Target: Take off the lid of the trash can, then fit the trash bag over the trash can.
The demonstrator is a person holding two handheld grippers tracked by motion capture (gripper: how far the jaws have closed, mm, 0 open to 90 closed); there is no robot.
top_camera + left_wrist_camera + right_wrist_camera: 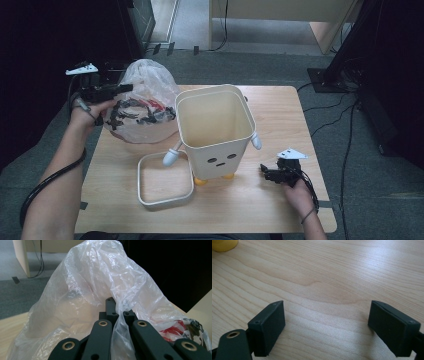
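At the far left corner of the table (300, 125): the left gripper (125, 88), jaws pinched together on a fold of the clear plastic bag (145, 100), film squeezed between them in the left gripper view (117, 325). Bag puffed up, resting on the table near its left edge, touching or almost touching the bin; something red and black inside, probably printed wrappers, hard to tell through the crinkled film.

Near the front edge, left of the middle: a white square ring (165, 186), lying flat, likely the frame that clamps a bag on the bin.

In the middle of the table: the cream bin (216, 132), upright, mouth open, nothing seen inside, small face on the front, yellow feet below.

Near the right front corner: the right gripper (265, 172), low over bare wood, jaws spread wide, nothing between them (324, 322).

Risks from here: thin film tearing or slipping out of so small a pinch if pulled fast; bag catching on the rim and tipping the light bin, with no second grip steadying it; contents spilling over the left edge.
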